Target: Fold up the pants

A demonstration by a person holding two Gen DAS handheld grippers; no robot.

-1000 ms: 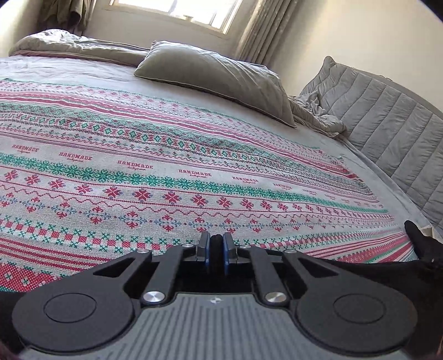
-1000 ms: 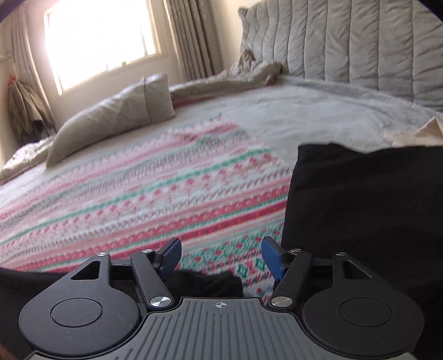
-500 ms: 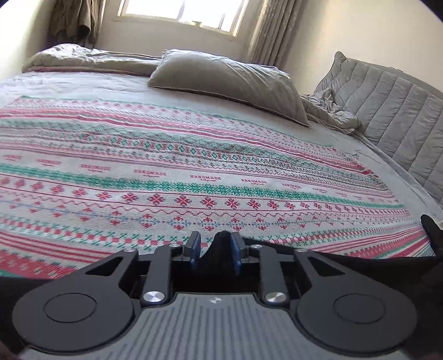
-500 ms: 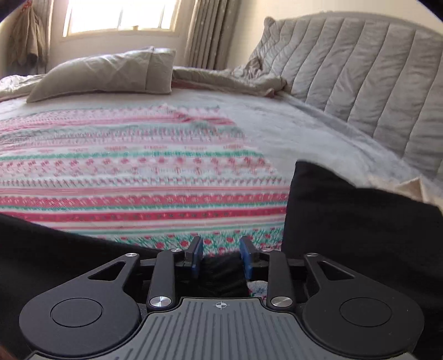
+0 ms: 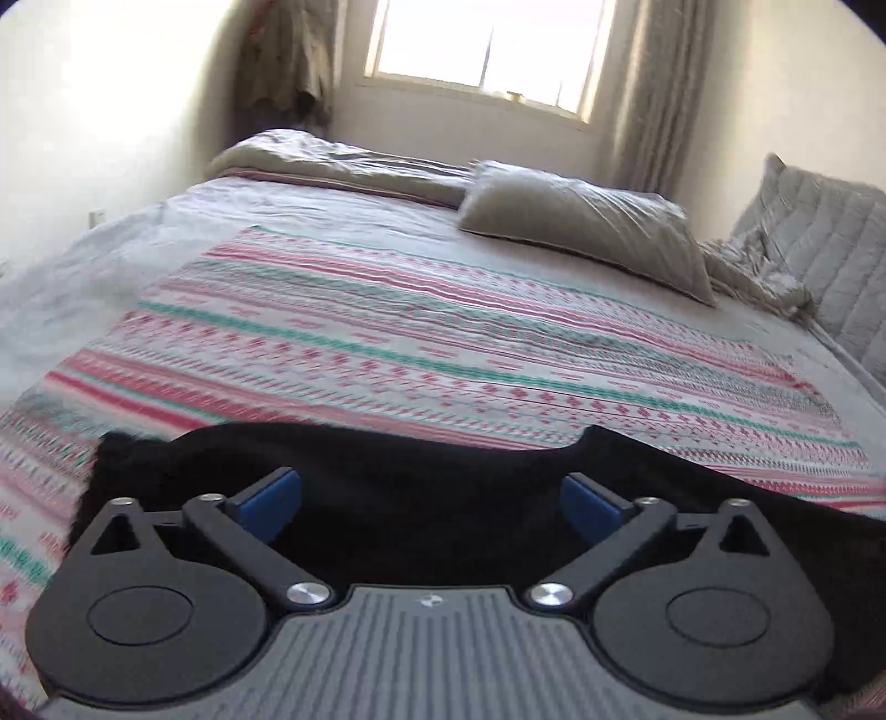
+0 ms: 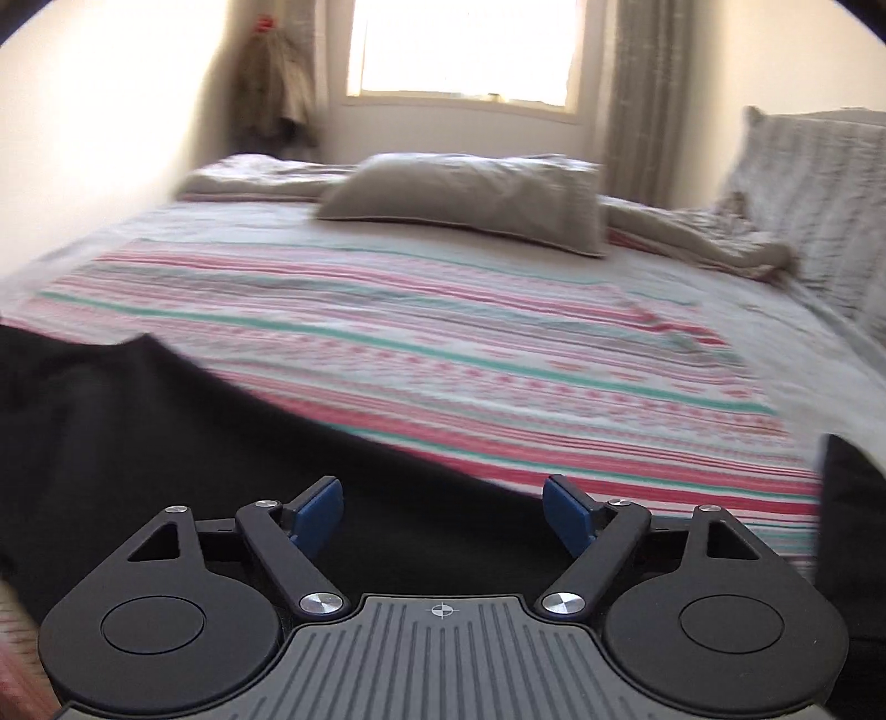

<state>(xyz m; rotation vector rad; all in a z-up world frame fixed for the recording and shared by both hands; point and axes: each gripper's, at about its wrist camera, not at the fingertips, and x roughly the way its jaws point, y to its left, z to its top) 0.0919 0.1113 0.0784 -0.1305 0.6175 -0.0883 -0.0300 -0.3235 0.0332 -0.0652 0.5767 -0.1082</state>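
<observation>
Black pants (image 5: 421, 498) lie on the near edge of the striped blanket (image 5: 443, 343). Left hand-held gripper (image 5: 429, 501) and right hand-held gripper (image 6: 443, 512) hover over the pants, jaws spreading wider, pinching nothing.

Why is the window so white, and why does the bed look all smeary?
Left wrist view: the window is blown out by daylight, the striped blanket slightly smeared, walls bent by the fisheye lens. Right wrist view: window glaring too, blanket and pillow blurred more; the black pants show no detail.

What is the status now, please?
Left claw and right claw opening, gripping nothing. Black pants lie on striped blanket. Nothing in the way.
</observation>
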